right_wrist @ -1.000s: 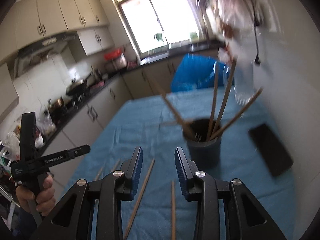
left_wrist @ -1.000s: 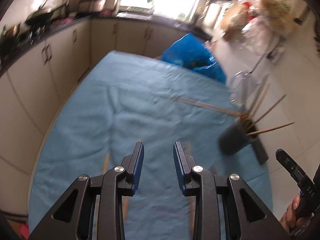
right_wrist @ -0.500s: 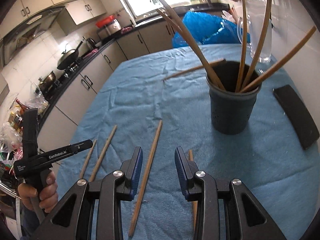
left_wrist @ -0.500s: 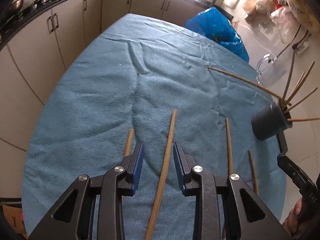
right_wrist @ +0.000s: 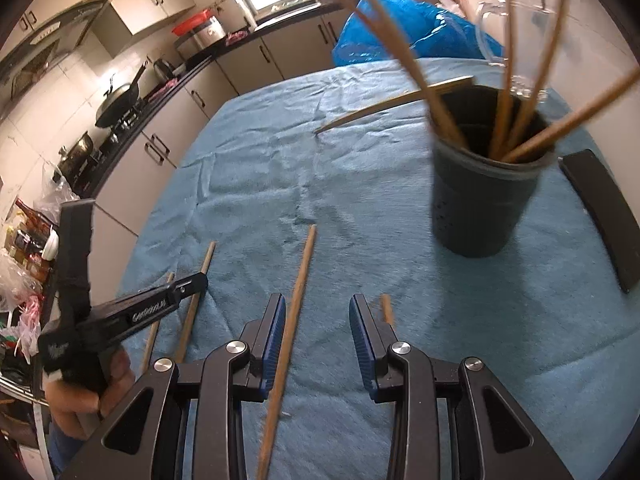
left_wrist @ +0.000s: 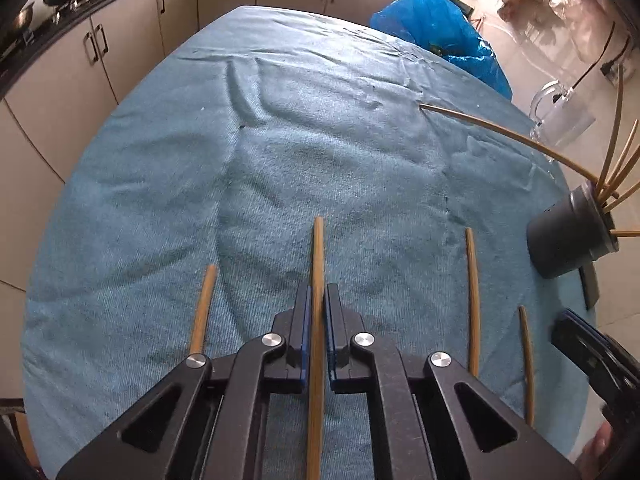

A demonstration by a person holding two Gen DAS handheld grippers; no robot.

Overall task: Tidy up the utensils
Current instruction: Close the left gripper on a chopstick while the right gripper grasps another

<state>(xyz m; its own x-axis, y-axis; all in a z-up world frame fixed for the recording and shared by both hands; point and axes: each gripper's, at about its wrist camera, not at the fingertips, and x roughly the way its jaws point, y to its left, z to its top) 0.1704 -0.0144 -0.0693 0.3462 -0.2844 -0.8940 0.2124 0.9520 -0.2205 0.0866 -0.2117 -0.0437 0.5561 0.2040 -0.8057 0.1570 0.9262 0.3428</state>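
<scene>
Several wooden chopsticks lie on the blue cloth [left_wrist: 280, 152]. My left gripper [left_wrist: 317, 300] is shut on one chopstick [left_wrist: 318, 248], which runs between the blue pads and sticks out ahead. Others lie to its left [left_wrist: 203, 308] and right [left_wrist: 473, 292]. A dark holder [left_wrist: 568, 236] with several chopsticks stands at the right; it also shows in the right wrist view [right_wrist: 480, 196]. My right gripper [right_wrist: 318, 320] is open, low over the cloth, with a chopstick [right_wrist: 298, 280] lying just inside its left finger. The left gripper also shows in that view [right_wrist: 200, 280].
A black flat object [right_wrist: 600, 212] lies right of the holder. A clear glass jug [left_wrist: 560, 116] and a blue plastic bag [left_wrist: 436, 28] stand at the table's far side. Kitchen cabinets and a stove with pans run along the left.
My left gripper has closed on the middle chopstick that lay between its fingers. My right gripper has moved lower and closer to the cloth, staying open.
</scene>
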